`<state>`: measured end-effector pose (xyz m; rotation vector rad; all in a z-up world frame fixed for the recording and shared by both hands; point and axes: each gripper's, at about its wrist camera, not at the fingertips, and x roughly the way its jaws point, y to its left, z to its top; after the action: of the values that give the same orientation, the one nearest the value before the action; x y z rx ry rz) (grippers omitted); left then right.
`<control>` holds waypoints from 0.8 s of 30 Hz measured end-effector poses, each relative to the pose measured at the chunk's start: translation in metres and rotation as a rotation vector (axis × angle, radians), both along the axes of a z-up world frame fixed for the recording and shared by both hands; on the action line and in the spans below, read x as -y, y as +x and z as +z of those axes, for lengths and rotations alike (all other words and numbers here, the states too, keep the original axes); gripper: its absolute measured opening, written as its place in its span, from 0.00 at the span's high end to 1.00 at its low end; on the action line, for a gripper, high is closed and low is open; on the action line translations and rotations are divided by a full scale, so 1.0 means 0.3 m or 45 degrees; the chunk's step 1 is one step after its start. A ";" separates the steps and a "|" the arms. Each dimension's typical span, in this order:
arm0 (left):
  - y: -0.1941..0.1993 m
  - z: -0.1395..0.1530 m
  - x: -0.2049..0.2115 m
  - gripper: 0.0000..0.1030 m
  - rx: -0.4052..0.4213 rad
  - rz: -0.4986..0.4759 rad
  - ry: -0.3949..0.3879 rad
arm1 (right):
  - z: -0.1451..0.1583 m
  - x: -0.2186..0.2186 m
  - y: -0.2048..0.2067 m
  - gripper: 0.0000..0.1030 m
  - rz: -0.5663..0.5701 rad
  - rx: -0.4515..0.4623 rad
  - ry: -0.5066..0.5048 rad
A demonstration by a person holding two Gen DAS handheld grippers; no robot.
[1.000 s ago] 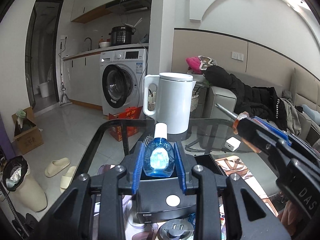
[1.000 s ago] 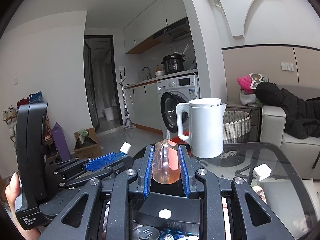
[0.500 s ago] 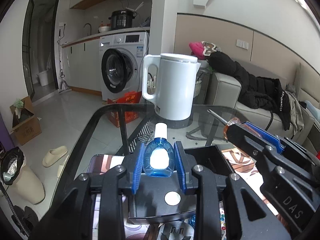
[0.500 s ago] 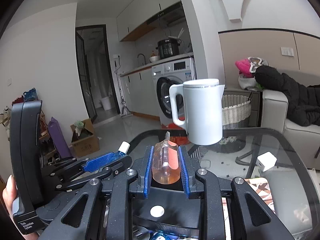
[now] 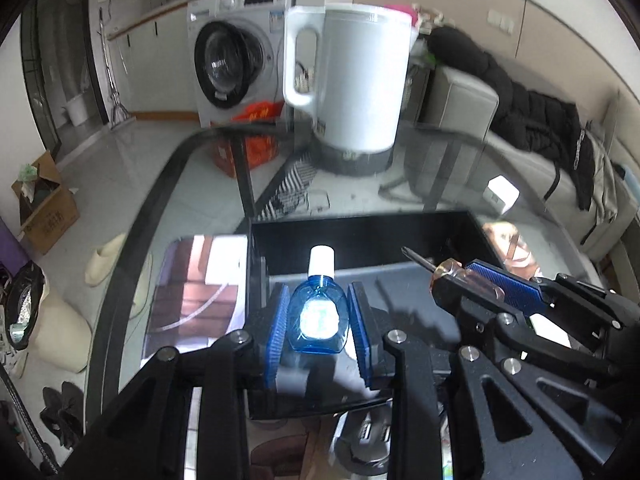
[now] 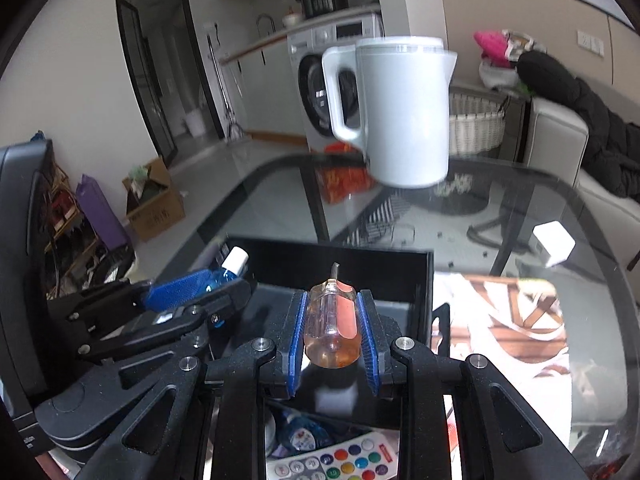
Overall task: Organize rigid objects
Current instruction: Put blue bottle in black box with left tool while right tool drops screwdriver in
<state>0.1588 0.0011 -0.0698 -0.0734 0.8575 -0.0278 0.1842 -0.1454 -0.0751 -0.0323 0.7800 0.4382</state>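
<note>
Blue bottle (image 5: 318,314) clamped in left gripper (image 5: 318,328) | screwdriver (image 6: 331,326) clamped in right gripper (image 6: 331,340) | both have tipped down over black box (image 5: 360,236) | release likely next

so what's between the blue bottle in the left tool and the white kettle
In the left wrist view, the far wall of the open black box, then bare glass table, separates the blue bottle from the white kettle.

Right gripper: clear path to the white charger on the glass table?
Probably not for a grab: the right gripper is shut on a screwdriver. Otherwise, bare glass lies around the charger.
</note>
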 end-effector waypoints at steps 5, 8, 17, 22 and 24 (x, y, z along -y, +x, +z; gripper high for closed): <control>0.011 -0.009 0.003 0.72 -0.042 -0.013 0.002 | -0.070 -0.004 0.017 0.76 0.016 -0.101 -0.042; 0.011 -0.009 0.009 0.72 -0.048 -0.020 0.022 | -0.085 -0.010 0.020 0.76 0.028 -0.119 -0.066; 0.002 -0.013 0.002 0.72 -0.051 -0.007 0.008 | -0.086 -0.014 -0.002 0.73 0.014 -0.120 -0.064; -0.019 0.002 -0.015 0.70 -0.040 -0.010 -0.029 | -0.070 0.001 -0.015 0.67 0.017 -0.122 -0.033; -0.037 0.017 -0.025 0.56 -0.020 0.002 -0.033 | -0.060 0.013 -0.024 0.58 0.001 -0.105 -0.026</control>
<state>0.1477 0.0085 -0.0646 -0.0989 0.8728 -0.0366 0.1771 -0.1494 -0.0932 -0.0341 0.8656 0.4343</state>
